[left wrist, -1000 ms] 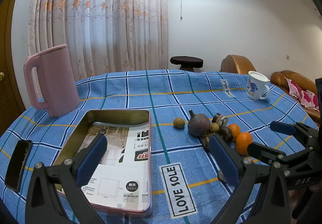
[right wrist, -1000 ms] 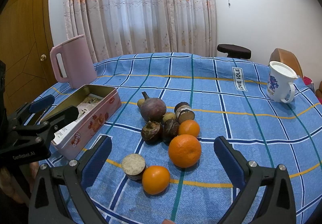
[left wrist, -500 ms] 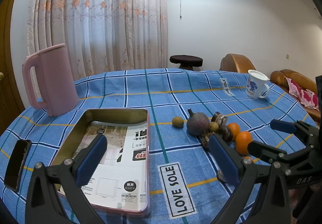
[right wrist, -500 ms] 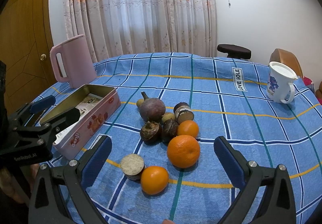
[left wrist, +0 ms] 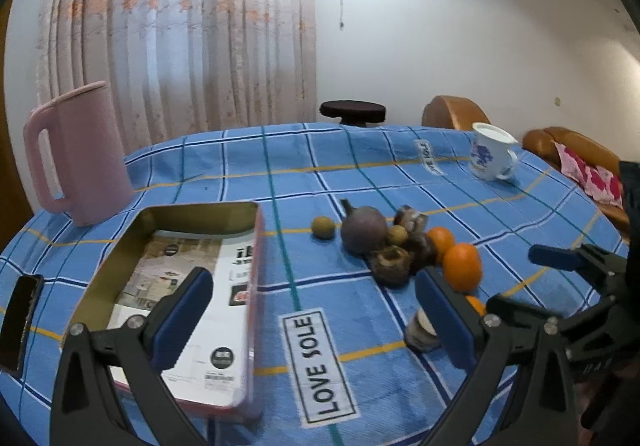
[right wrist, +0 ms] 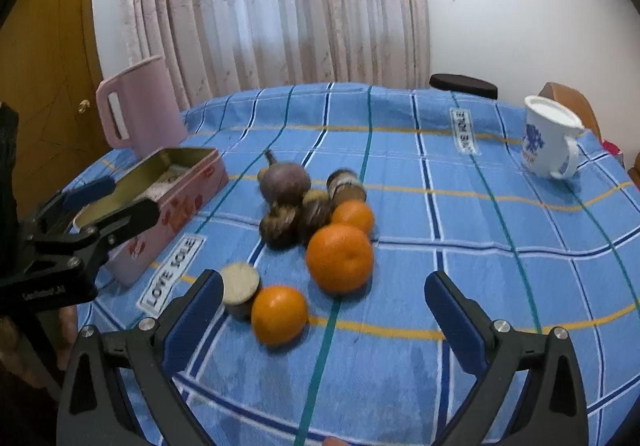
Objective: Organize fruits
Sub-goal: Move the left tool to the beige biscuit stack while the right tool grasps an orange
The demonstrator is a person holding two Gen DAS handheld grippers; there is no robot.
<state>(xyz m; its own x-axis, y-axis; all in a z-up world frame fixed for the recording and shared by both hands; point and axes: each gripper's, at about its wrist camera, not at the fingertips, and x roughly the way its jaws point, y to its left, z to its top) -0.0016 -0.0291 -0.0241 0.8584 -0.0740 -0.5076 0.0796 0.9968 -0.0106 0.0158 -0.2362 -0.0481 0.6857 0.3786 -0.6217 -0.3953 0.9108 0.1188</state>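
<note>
Right gripper: the right gripper (right wrist: 324,310) hangs low over the near edge of the fruit pile, jaws wide apart, holding nothing.
Left gripper: the left gripper (left wrist: 314,310) is also spread apart and empty, poised between the tin (left wrist: 248,242) and the pile.
Fruit location: the fruits lie loose on the cloth-covered surface (right wrist: 440,213), beside the tin, none inside it. The large orange (right wrist: 340,258) and small orange (right wrist: 279,313) lie nearest the right gripper; a third orange (right wrist: 353,215), dark round fruits and the purple fruit (right wrist: 285,181) cluster behind, touching one another.
Tin: open, paper lining the bottom.
Risk 1, roll-off: the oranges are round and sit free; a finger brushing one off-centre would likely send it rolling over the cloth.
Risk 2, neighbour knock: the cut cylindrical piece (right wrist: 240,284) touches the small orange, so closing on that orange may topple or drag it.
Risk 3, collision: both grippers work near the same pile and could clash.
Risk 4, bystanders: the mug (right wrist: 548,139) and pink jug (right wrist: 140,107) stand well apart; low concern.
</note>
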